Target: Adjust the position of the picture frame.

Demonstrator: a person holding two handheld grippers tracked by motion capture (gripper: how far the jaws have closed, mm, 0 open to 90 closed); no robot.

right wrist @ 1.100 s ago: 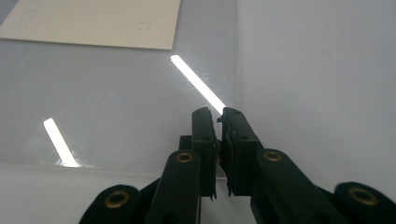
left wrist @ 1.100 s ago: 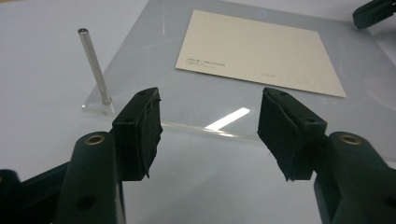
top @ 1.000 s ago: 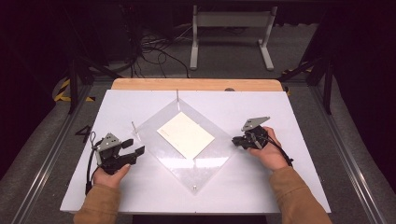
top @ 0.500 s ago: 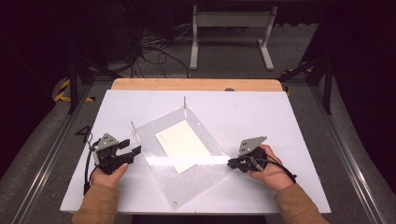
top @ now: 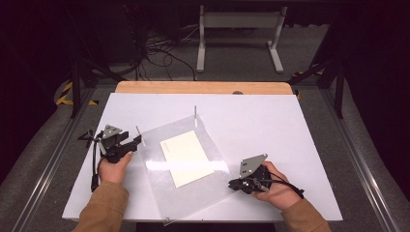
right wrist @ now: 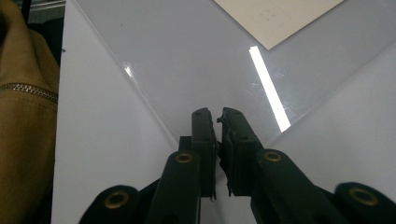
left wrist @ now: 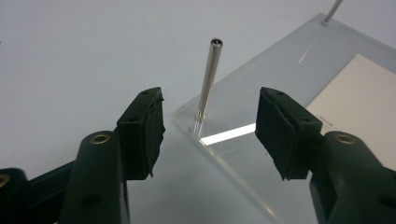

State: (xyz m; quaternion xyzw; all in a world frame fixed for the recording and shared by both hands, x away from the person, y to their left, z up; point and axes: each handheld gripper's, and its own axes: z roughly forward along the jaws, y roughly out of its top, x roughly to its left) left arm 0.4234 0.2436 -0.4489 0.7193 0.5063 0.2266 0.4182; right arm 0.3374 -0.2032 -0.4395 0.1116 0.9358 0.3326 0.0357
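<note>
Left gripper (left wrist: 210, 135) jaws half-wide, just closing, straddling upright pin (left wrist: 208, 84) at 12 o'clock, untouched; right gripper (right wrist: 218, 122) clamped on acrylic sheet (top: 186, 166) corner

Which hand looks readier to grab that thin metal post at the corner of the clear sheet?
Probably the left: the left gripper has its jaws open with the post standing just beyond them. The right gripper is shut at the far corner.

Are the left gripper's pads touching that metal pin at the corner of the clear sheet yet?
Apart. In the left gripper view, the metal pin stands upright between the left gripper's pads, with bare gaps on both sides.
</note>
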